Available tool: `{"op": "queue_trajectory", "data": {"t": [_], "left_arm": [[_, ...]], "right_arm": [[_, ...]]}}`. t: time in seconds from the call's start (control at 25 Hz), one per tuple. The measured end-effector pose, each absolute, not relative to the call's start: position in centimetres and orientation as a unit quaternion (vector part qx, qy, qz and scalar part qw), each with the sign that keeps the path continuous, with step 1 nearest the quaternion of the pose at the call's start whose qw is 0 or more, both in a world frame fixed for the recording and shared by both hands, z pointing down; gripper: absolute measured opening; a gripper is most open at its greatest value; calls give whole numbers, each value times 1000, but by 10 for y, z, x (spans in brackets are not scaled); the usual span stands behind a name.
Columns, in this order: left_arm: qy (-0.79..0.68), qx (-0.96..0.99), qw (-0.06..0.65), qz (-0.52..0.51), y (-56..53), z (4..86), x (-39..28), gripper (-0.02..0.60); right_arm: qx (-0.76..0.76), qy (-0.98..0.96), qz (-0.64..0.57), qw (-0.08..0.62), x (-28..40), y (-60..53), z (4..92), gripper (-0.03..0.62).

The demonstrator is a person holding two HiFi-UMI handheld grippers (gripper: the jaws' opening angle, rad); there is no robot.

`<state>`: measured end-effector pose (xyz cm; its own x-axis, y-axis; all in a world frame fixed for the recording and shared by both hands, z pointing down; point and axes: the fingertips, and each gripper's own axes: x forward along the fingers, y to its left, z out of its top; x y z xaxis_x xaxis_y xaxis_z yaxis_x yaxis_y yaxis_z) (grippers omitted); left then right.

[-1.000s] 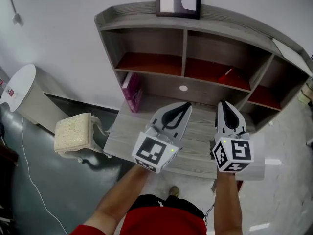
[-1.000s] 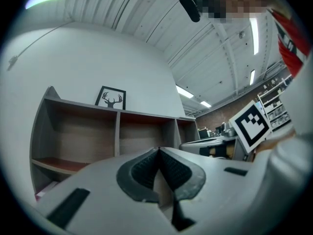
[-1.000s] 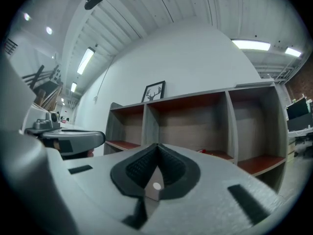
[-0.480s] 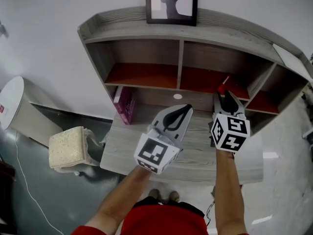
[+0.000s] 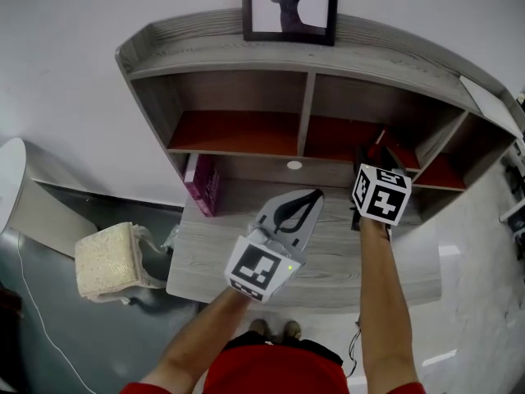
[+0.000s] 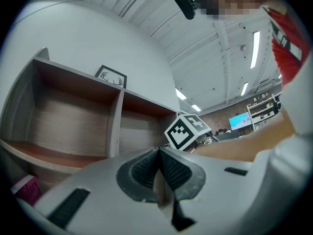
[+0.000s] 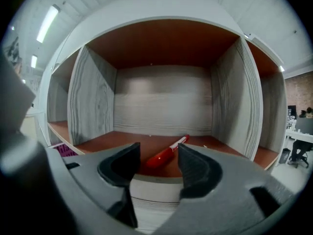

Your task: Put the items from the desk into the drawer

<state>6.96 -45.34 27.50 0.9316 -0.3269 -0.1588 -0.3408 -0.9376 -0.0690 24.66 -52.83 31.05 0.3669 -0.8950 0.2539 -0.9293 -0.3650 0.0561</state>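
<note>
Grey wood-grain desk [image 5: 205,257] with cubby hutch [image 5: 308,105]. Slim red pen [image 7: 166,154] lies in one cubby. Magenta box [image 5: 202,184] on desktop, framed deer picture [image 5: 289,6] on top.

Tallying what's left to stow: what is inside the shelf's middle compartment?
In the middle compartment one red pen lies on the red-brown floor. The right gripper, its empty jaws just opening, covers the floor's front edge, so that strip is unseen.

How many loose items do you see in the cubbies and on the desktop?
2. A red pen lies in the middle cubby; a pink box sits on the desktop at its left end. More may be hidden.
</note>
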Motion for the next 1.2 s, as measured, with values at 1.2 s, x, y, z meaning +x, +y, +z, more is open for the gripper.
{"op": "queue_trajectory", "data": {"t": [1.2], "left_arm": [[185, -979, 41, 71, -435, 276, 91, 8]], "right_arm": [[758, -650, 52, -5, 241, -459, 282, 57]]}}
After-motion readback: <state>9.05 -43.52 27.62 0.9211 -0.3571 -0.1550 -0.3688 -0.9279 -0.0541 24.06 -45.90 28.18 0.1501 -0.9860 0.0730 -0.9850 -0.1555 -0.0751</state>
